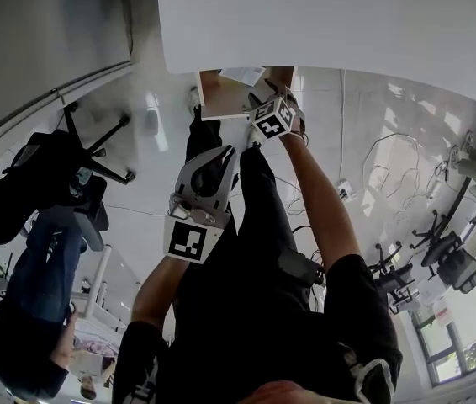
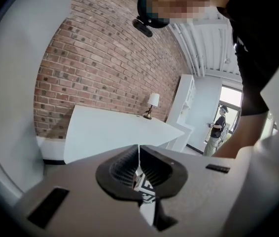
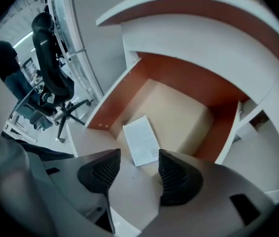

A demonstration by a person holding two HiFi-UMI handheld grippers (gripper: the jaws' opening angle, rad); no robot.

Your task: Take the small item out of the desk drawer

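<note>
Under the white desk top [image 1: 322, 23] the drawer [image 1: 214, 101] stands pulled out, with wood-coloured walls and a pale floor [image 3: 184, 115]. A small white printed sheet or booklet [image 3: 140, 140] lies flat at the drawer's front left; it also shows as a white patch [image 1: 242, 76] in the head view. My right gripper [image 3: 138, 174] hovers just over the drawer's front edge [image 1: 263, 103]. Its jaws are open and hold nothing, and the sheet lies just beyond their tips. My left gripper [image 1: 219, 153] hangs lower, away from the drawer, shut and empty [image 2: 139, 169].
A black office chair [image 1: 78, 154] stands to the left of the drawer [image 3: 51, 58]. A seated person [image 1: 36, 293] is at the far left. Cables [image 1: 389, 167] lie on the floor at the right. The left gripper view faces a brick wall, a table lamp [image 2: 152, 102] and a standing person [image 2: 219, 127].
</note>
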